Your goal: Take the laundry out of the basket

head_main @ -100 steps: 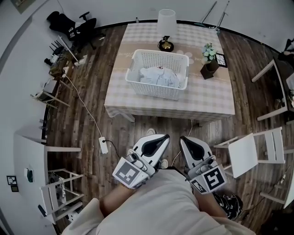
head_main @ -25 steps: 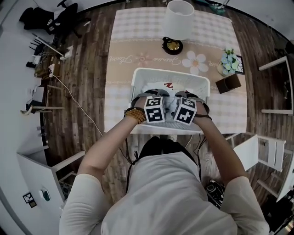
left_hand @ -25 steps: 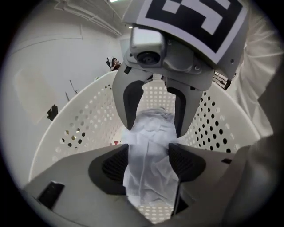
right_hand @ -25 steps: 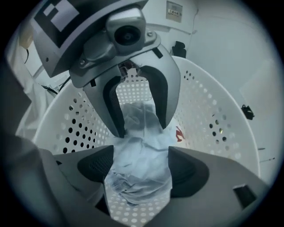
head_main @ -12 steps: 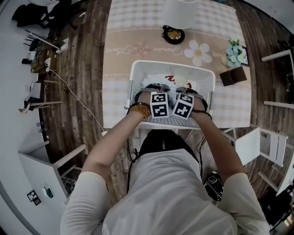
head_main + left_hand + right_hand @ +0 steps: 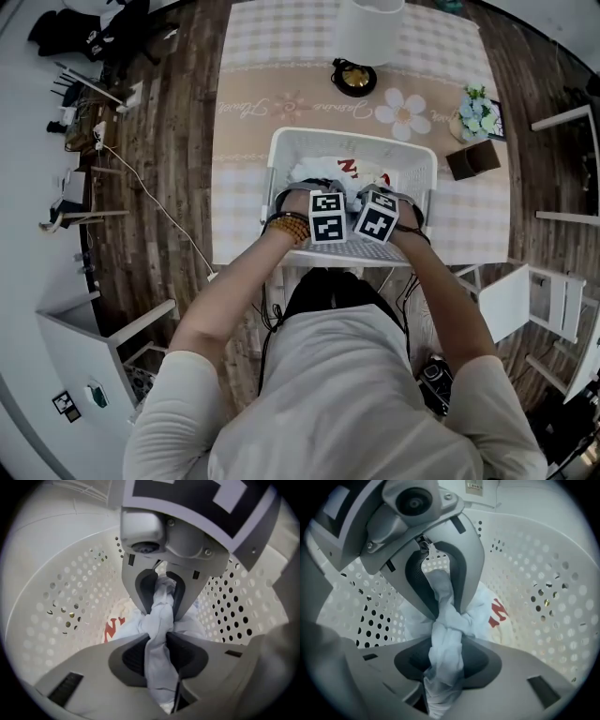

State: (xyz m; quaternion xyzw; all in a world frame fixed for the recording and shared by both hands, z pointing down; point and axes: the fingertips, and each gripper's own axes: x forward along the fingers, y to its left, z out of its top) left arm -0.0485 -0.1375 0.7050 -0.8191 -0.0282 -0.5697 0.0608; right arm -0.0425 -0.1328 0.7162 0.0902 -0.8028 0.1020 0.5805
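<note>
A white perforated laundry basket (image 6: 281, 142) stands on the table, with pale blue-white laundry (image 6: 314, 172) bearing a red print inside. Both grippers point steeply down into it, side by side. My left gripper (image 6: 323, 199) (image 6: 159, 626) has just been closing its jaws, which now pinch a bunched fold of the pale cloth (image 6: 157, 667). My right gripper (image 6: 375, 202) (image 6: 447, 626) has likewise been closing and now clamps a twisted fold of the same pale cloth (image 6: 444, 665). The basket wall (image 6: 61, 597) (image 6: 534, 573) surrounds both, and the fingertips are hidden in the head view.
The table (image 6: 244, 178) has a checked cloth and a beige runner. Behind the basket stand a white lamp (image 6: 367, 33), a small flower pot (image 6: 478, 112) and a brown box (image 6: 472, 159). A white chair (image 6: 530, 300) is at the right, and cables (image 6: 159, 206) lie on the floor at the left.
Four seconds ago the grippers hung near the person's body, away from the table. Over the last second both have sunk deeper into the basket.
</note>
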